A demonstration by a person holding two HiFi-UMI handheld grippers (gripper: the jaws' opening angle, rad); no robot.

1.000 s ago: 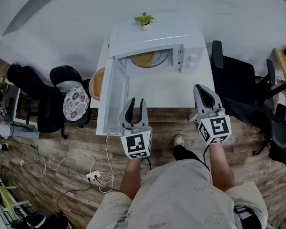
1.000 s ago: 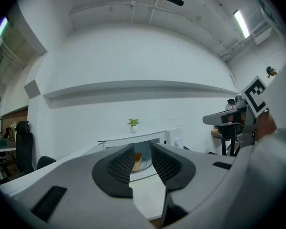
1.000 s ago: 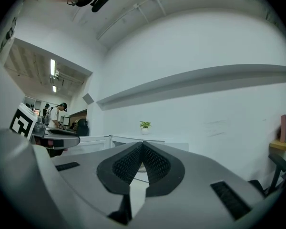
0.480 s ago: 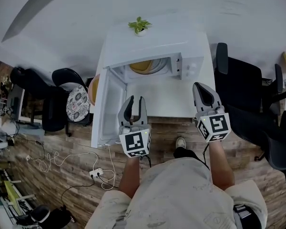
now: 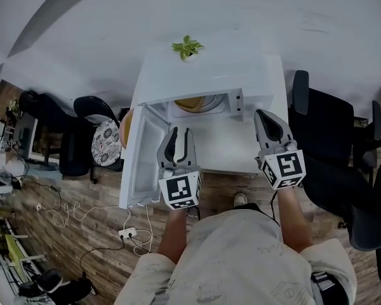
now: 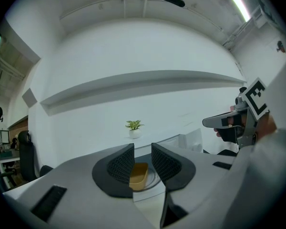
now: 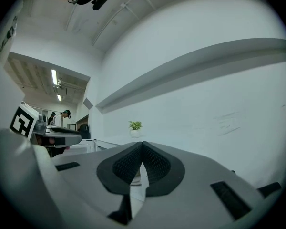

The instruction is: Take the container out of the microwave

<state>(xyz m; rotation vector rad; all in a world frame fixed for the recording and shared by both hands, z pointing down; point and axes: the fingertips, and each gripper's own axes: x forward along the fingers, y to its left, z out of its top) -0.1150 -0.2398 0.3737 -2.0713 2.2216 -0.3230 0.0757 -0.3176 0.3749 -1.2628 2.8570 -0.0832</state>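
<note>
The microwave sits on the white worktop with its door swung wide open toward 9 o'clock. The yellow container is not out yet. It sits inside, on the round plate, and in the head view only a thin strip of it peeks out under the roof of the microwave. My left gripper is the nearer one. Its jaws are spread apart with nothing in them, and the container lies straight ahead of them at 12 o'clock, a little way off. In the left gripper view I see it right in the gap between the jaws, but far back, not touched. My right gripper is off toward 3 o'clock, in front of the button side of the microwave. Its jaws are pressed together at the tips and hold nothing. I cannot be sure which way the container's long side runs. The strip I see from above goes from 9 to 3 o'clock, but most of it is hidden. I think the left one should go in straight. Since a second ago the microwave has come closer to both grippers, the left jaws now reach up to the open front, and less of the container shows from above.
</note>
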